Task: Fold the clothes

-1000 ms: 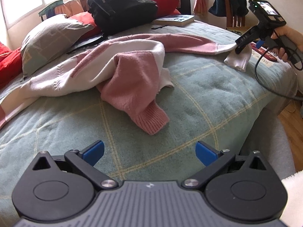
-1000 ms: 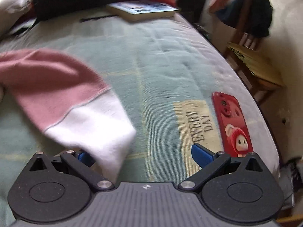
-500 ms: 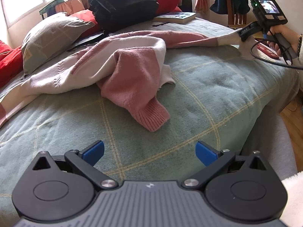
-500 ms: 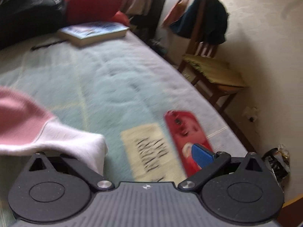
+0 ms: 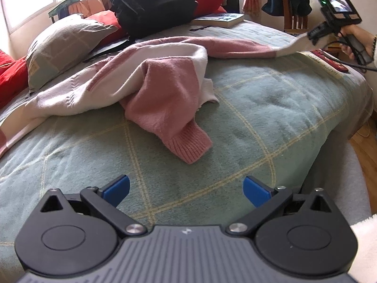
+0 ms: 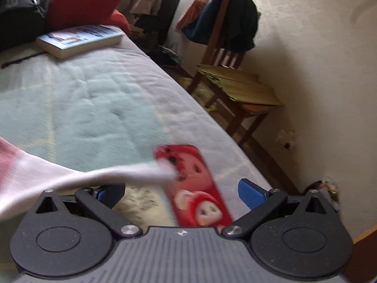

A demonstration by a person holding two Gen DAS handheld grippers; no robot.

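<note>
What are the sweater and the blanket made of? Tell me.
Sweater: soft knit, likely wool or acrylic; ribbed cuff, fuzzy matte pink and white surface.
Blanket: looks like brushed woven fleece or wool blend; matte napped green with thin yellow check lines. Exact fibres can't be told.

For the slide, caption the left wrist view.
Open left gripper hovers over the green checked blanket while the right gripper stretches the pink-and-white knitted sweater's sleeve sideways.

The sweater point(image 5: 150, 80) lay mid-frame on the bed point(image 5: 271, 122); backpack point(image 5: 150, 2) and book point(image 5: 221, 20) lay behind it, the pillow point(image 5: 63, 44) upper left.
</note>
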